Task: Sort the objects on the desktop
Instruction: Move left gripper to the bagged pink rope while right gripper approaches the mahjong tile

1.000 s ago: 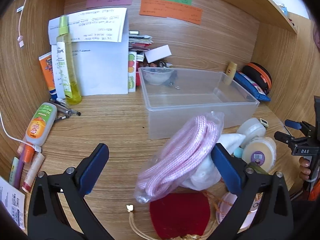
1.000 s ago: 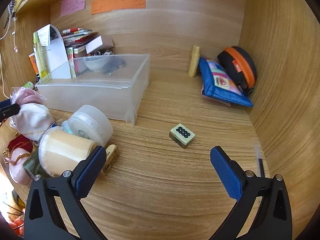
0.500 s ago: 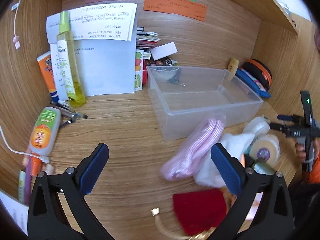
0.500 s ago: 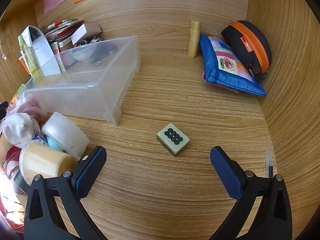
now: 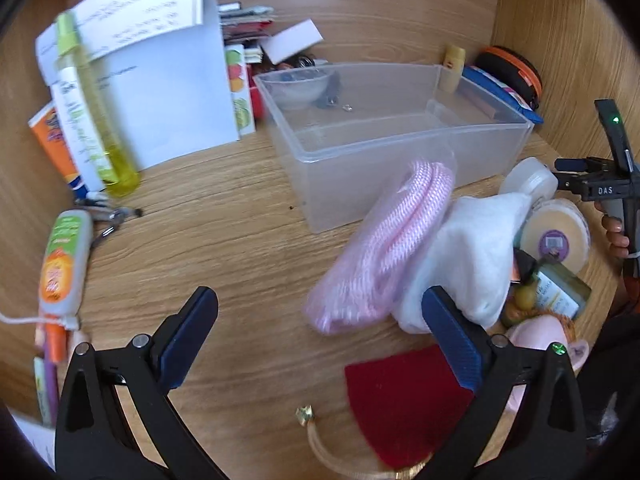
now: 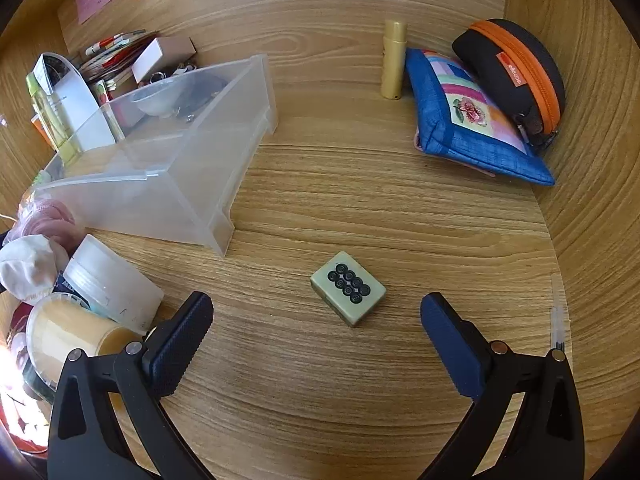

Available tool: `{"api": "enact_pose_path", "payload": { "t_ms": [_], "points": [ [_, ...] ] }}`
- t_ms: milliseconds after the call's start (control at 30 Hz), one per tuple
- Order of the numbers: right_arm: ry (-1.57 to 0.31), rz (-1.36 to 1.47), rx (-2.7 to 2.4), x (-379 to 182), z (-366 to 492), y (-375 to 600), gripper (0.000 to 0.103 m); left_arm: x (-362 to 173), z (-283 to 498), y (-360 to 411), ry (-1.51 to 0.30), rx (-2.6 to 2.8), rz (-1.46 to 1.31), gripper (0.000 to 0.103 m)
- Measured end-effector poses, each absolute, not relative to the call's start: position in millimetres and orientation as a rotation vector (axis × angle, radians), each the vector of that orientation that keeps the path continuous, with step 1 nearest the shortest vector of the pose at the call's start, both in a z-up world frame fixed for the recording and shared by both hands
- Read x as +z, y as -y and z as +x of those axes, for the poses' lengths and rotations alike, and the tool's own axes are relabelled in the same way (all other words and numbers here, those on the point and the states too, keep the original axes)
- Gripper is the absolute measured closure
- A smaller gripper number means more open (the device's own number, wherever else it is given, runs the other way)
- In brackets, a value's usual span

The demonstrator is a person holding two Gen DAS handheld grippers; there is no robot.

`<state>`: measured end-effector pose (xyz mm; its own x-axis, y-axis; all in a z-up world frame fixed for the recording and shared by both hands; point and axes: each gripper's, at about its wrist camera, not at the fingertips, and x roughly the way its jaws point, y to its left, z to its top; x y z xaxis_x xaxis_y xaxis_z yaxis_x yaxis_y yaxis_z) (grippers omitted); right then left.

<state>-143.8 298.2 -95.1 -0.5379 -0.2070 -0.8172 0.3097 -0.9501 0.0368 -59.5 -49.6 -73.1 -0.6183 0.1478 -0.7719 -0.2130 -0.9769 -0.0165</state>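
Two grippers: both are spread wide and hold nothing.
Landmark: clear plastic bin [image 6: 168, 168] on the worktop [image 6: 360, 208], open-topped; only a small bowl [image 5: 298, 88] and a few tiny bits show at its far end.
Left gripper [image 5: 320, 340]: hangs over the worktop in front of the bin, its right finger just beside the bagged pink rope [image 5: 388, 240] and the white cloth bundle [image 5: 468, 252], touching neither as far as I can tell.
Right gripper [image 6: 316, 340]: hovers to the right of the bin, with the green tile [image 6: 348, 288] lying flat just ahead, between its fingers but not yet enclosed.
Heap: jars, a red pouch [image 5: 400, 392] and other small things crowd the bin's front right corner.
Step in hand: by my reading, the approach before a pick, nothing gathered yet at this moment.
Next move, right: likely push forward and down so the pads straddle the tile, then close; the tile is low and hard, so a square grip matters.
Next move, left: likely shift right over the rope bag; soft, slippery plastic may slide out.
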Motion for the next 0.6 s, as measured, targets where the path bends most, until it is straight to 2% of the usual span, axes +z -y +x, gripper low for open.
{"api": "enact_pose_path", "payload": {
  "t_ms": [233, 300, 467, 600],
  "points": [
    [-0.259, 1.314, -2.557, -99.5, -149.9, -299.1, 0.001, -76.6, -81.8, 47.6, -0.017, 2.599, -1.272, 0.000],
    [-0.266, 1.318, -2.559, -101.6, -153.0, -301.0, 0.004, -78.5, -85.5, 47.7, -0.001, 2.588, -1.274, 0.000],
    [-0.245, 1.347, -2.534, -106.7, -158.2, -306.0, 0.024, -81.1, -93.5, 47.2, 0.029, 2.578, -1.282, 0.000],
    [-0.232, 1.367, -2.519, -108.3, -158.4, -307.6, 0.037, -83.1, -95.8, 47.4, 0.044, 2.568, -1.275, 0.000]
  ]
}}
